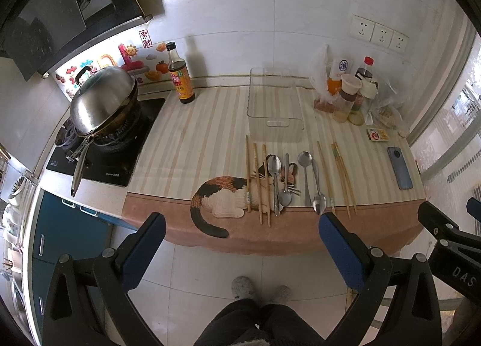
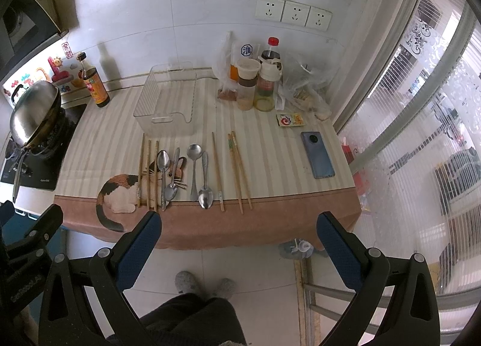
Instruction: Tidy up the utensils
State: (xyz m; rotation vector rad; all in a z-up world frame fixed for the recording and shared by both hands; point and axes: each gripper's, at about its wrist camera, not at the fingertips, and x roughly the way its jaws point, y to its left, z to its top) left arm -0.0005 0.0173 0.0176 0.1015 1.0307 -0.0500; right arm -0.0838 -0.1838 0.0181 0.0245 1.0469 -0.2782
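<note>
Several metal spoons (image 1: 305,177) (image 2: 194,171) and wooden chopsticks (image 1: 258,183) (image 2: 240,171) lie in a row near the front edge of a striped cat-pattern cloth (image 1: 210,141) (image 2: 105,141). A clear plastic bin (image 1: 273,105) (image 2: 166,99) stands empty just behind them. My left gripper (image 1: 240,226) is open and empty, held in front of the counter edge above the floor. My right gripper (image 2: 239,226) is open and empty too, beside it; it also shows at the right edge of the left wrist view (image 1: 445,226).
A lidded wok (image 1: 102,102) (image 2: 33,114) sits on a stove at the left. A sauce bottle (image 1: 180,75) (image 2: 94,81) stands behind. Condiment jars and bags (image 1: 351,93) (image 2: 258,81), a small packet (image 2: 289,119) and a phone (image 1: 399,167) (image 2: 318,154) are at the right.
</note>
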